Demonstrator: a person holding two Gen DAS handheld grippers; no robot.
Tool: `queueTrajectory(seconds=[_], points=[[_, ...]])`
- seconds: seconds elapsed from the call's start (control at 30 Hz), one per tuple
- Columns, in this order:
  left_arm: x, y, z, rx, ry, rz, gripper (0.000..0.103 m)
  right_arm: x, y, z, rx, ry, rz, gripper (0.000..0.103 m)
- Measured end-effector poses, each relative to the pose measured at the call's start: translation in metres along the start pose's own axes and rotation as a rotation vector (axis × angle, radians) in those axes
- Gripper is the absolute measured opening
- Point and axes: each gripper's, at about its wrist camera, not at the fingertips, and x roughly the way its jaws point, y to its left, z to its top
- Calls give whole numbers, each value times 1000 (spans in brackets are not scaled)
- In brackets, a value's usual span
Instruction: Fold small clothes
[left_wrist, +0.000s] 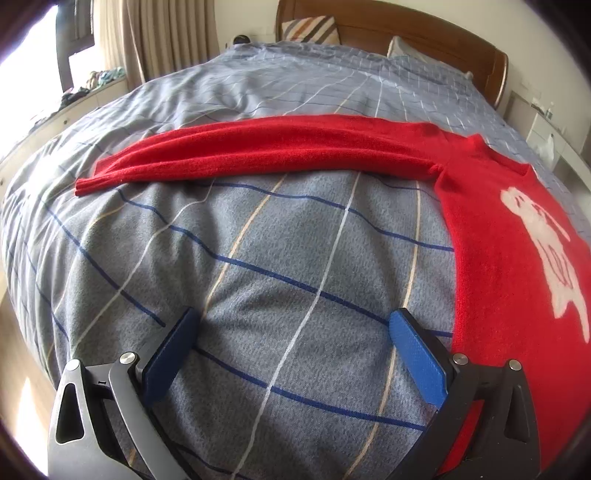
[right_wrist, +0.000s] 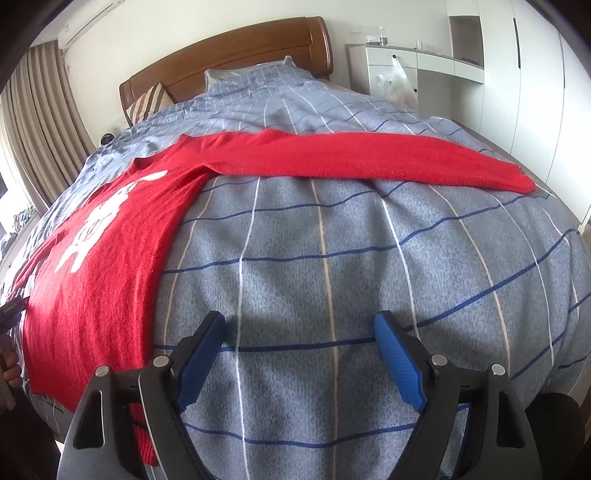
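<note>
The left gripper (left_wrist: 291, 328) has its jaws spread wide over bare quilt, with nothing between the blue pads (left_wrist: 415, 360). Its right-hand finger sits just at the edge of the red sweater (left_wrist: 517, 258), and red knit shows behind and under that finger's black frame; whether it touches the cloth cannot be told. The right gripper (right_wrist: 299, 328) also has its jaws spread, empty, above the grey-blue checked quilt (right_wrist: 351, 258), casting a shadow on it. Its left-hand finger stands just beside the sweater's lower hem.

The sweater lies flat on the bed, front up, with a white animal figure (left_wrist: 546, 254) on the chest. Both sleeves are stretched straight out to the sides: one sleeve (left_wrist: 258, 151) runs across the left wrist view, the other sleeve (right_wrist: 388, 162) across the right wrist view, each lying beyond its gripper and well apart from it.

Farther off, a wooden headboard (right_wrist: 229, 62) backs the bed, with a striped pillow (left_wrist: 312, 29) against it. Beige curtains (right_wrist: 40, 122) hang at one side and white cupboards (right_wrist: 517, 74) stand at the other. A hand (right_wrist: 11, 369) shows at the left edge of the right wrist view.
</note>
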Motion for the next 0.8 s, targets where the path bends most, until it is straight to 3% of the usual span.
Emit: queueTrajectory(seconds=[0.8], points=[[-3,-3,-3,18,-23,-5,103,5,6,-2,-17,15,-7,93]])
